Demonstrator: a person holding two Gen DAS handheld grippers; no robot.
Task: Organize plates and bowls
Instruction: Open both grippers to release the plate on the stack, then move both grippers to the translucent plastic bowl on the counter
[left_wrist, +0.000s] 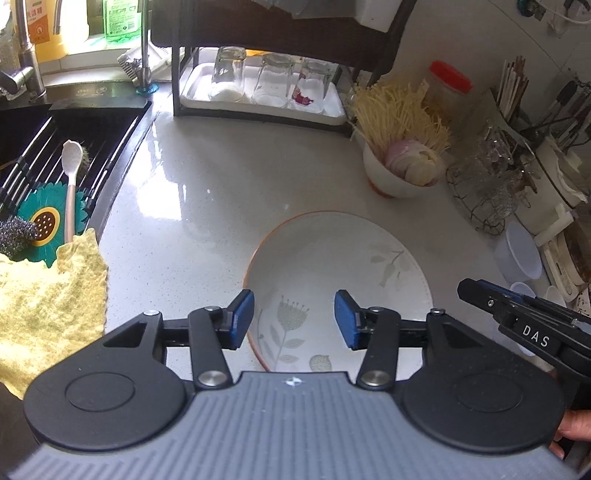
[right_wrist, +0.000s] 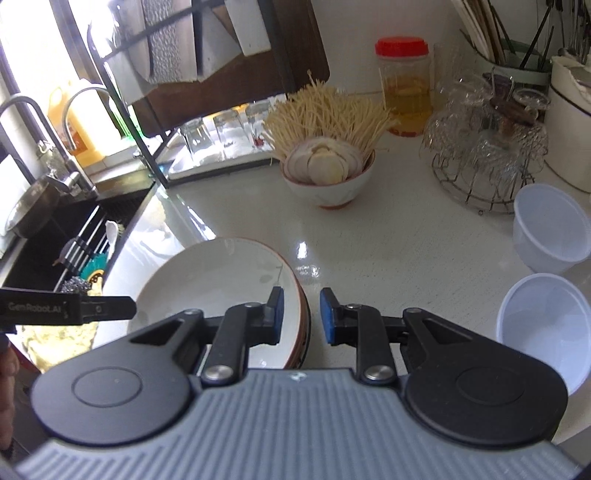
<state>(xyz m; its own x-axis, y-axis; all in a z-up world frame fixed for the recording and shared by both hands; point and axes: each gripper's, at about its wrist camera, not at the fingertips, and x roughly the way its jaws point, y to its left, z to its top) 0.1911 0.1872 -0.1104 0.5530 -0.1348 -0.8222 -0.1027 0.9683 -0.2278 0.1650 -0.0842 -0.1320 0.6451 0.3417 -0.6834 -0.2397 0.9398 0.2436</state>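
A: Both grippers are hanging unclenched and empty: the left gripper (left_wrist: 294, 319) over the floral plate (left_wrist: 332, 266) on the counter (left_wrist: 221, 177), the right gripper (right_wrist: 299, 315) straddling its rim.

B: Likely lining up a pinch there. Only the right view is showing stacked edges beneath, and plastic bowls (right_wrist: 550, 229) beyond.

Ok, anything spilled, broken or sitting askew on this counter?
Nothing spilled or broken. The floral plate lies flat on the counter; the bowl of noodles and onion stands upright. Both grippers open.
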